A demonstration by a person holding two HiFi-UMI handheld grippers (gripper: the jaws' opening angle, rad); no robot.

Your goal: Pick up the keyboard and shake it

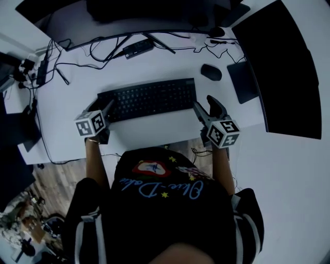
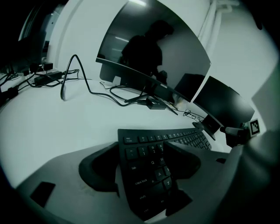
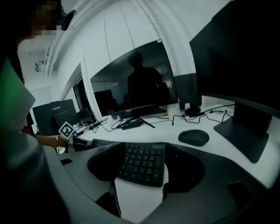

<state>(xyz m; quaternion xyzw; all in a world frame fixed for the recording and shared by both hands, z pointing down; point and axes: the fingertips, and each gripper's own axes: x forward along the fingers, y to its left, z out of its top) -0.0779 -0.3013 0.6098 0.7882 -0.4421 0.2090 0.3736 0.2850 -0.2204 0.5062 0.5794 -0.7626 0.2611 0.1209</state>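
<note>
A black keyboard (image 1: 149,99) lies flat on the white desk (image 1: 149,131). My left gripper (image 1: 105,111) sits at its left end and my right gripper (image 1: 203,111) at its right end. In the left gripper view the keyboard's (image 2: 151,151) left end with the tab and caps lock keys lies between the jaws of the left gripper (image 2: 140,170), which stand wide. In the right gripper view the number pad end (image 3: 144,164) lies between the spread jaws of the right gripper (image 3: 142,168). I see no pad pressing on it.
A black mouse (image 1: 211,72) lies behind the keyboard's right end, beside a small dark stand (image 1: 243,81). A wide monitor (image 1: 139,13) stands at the back with loose cables (image 1: 103,51) in front. A second large dark screen (image 1: 278,67) fills the right side.
</note>
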